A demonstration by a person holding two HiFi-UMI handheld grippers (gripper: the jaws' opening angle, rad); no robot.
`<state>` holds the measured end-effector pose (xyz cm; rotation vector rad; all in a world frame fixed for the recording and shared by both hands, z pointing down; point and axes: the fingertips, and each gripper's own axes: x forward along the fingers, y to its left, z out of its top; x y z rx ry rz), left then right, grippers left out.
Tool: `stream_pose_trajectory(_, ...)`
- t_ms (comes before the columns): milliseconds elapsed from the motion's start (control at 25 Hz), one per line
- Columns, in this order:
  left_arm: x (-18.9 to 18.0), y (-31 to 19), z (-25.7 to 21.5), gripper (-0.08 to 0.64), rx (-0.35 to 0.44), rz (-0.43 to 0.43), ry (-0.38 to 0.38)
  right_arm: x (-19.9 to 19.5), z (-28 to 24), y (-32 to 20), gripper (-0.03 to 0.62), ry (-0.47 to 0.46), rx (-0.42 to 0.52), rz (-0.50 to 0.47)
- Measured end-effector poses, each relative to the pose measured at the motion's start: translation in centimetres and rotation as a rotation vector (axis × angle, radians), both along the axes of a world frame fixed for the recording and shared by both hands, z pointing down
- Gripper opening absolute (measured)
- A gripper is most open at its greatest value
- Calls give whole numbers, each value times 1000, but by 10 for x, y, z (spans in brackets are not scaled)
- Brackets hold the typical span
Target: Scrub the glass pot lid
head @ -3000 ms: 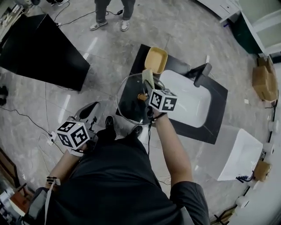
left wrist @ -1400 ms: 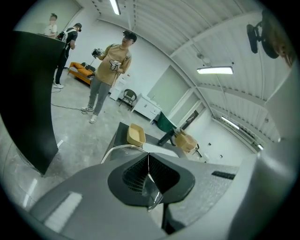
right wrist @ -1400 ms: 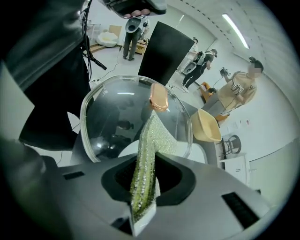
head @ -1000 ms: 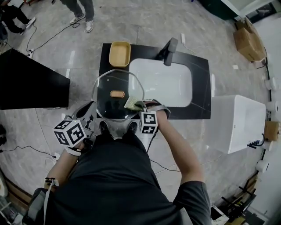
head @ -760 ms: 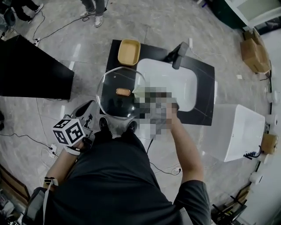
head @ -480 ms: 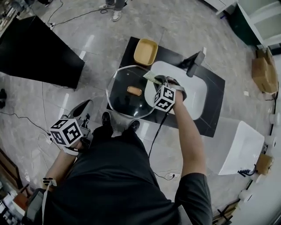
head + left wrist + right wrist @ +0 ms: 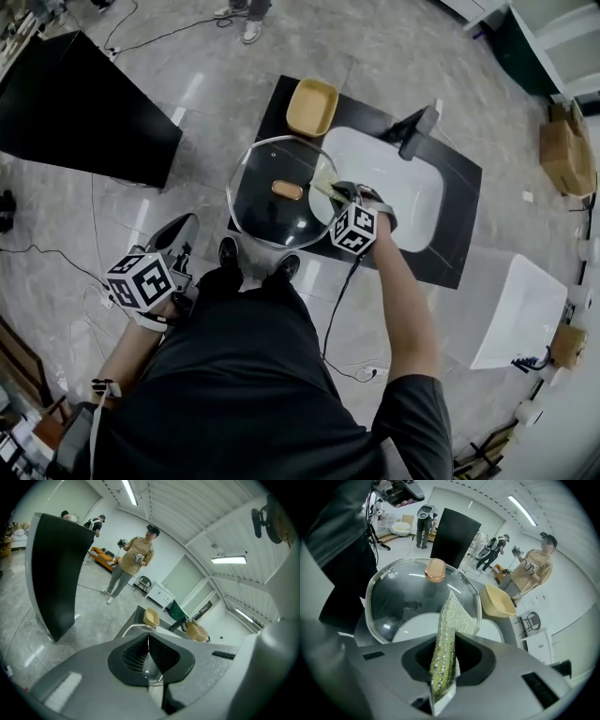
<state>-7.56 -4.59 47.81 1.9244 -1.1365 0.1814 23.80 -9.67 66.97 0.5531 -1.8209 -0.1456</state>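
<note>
The right gripper [image 7: 443, 663] has its jaws clamped on a green scouring pad [image 7: 452, 618], pressing the pad's free end to the glass lid [image 7: 267, 211] on the black tabletop [image 7: 455, 246] beside the sink [image 7: 412, 202], evidently for scrubbing, while the left gripper [image 7: 149, 654] hangs aside, its jaws closed and empty.

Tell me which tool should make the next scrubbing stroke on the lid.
Right, likely. The right tool is shut on the sponge, whose tip sits at the rim of the lid. The left tool is shut and sits apart from the lid.

Seemingly black shirt [image 7: 244, 375]; left gripper [image 7: 183, 232] and right gripper [image 7: 333, 190] carry black-and-white marker cubes [image 7: 142, 281].
</note>
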Motion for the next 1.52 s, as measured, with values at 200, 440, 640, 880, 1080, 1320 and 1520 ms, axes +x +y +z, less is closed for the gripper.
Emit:
stream_pose_trajectory(200, 40, -7, -7, 2, 20, 125, 19, -9, -5, 53, 55, -15, -20, 22)
stream_pose_trajectory(440, 84, -11, -7, 2, 26, 251, 41, -40, -5, 113, 55, -31, -41, -23)
stream_pose_trajectory(640, 100, -7, -11, 2, 28, 295, 50, -55, -7, 141, 55, -56, -75, -33)
stream_pose_trajectory(880, 86, -7, -10, 2, 28, 260, 53, -47, -34, 118, 55, -67, 34, -52)
stream_pose_trajectory(1080, 56, -5, -4, 2, 17, 174, 50, -26, -45, 44, 55, -44, 110, -4)
stream_pose_trajectory(1320, 8, 8, 3, 2, -4, 43, 17, -18, -38, -43, 55, 26, 130, -16)
stream_pose_trajectory(1520, -30, 21, 3, 2, -24, -62, -13, -25, -11, -73, 55, 208, 133, -130)
